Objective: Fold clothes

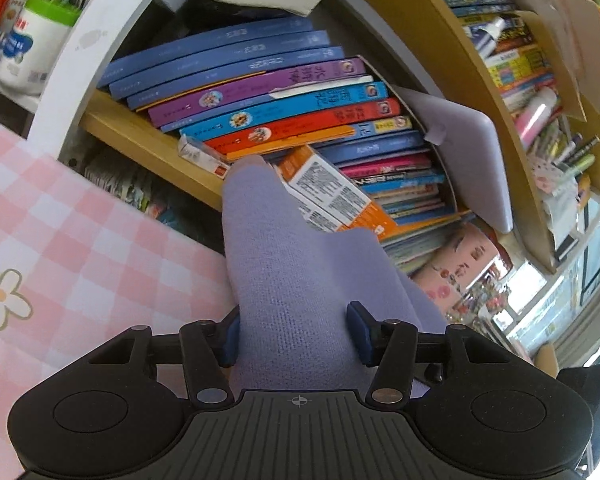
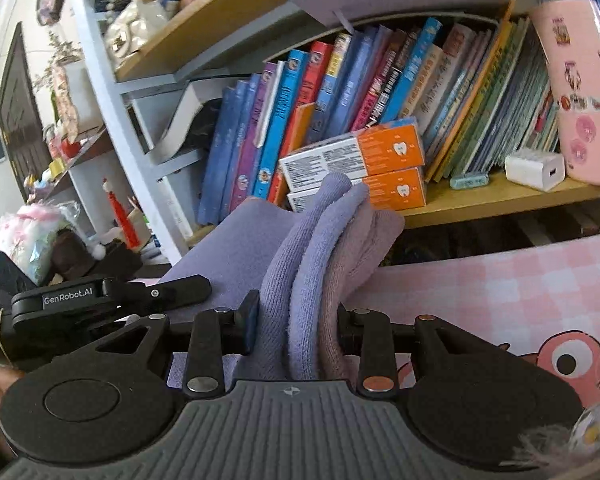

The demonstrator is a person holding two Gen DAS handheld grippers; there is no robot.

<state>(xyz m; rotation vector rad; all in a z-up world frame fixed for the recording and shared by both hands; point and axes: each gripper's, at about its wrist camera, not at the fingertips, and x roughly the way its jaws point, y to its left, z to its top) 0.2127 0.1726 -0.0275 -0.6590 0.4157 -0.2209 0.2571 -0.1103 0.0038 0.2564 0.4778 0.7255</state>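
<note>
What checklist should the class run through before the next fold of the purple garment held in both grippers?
1. Right gripper pinches the bunched purple garment: ok.
2. Left gripper has cloth between its jaws: ok; firm grip: cannot tell.
3. Garment clear of the orange boxes on the shelf: cannot tell.
4. Pink checked tablecloth free beside the left gripper: ok.
5. Hanging part of the garment: cannot tell, hidden.

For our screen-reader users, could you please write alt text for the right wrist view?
The right gripper is clamped on bunched folds of a lilac knit garment above a pink checked tablecloth. Behind stands a wooden bookshelf with upright books, two orange boxes and a pink cup.
</note>
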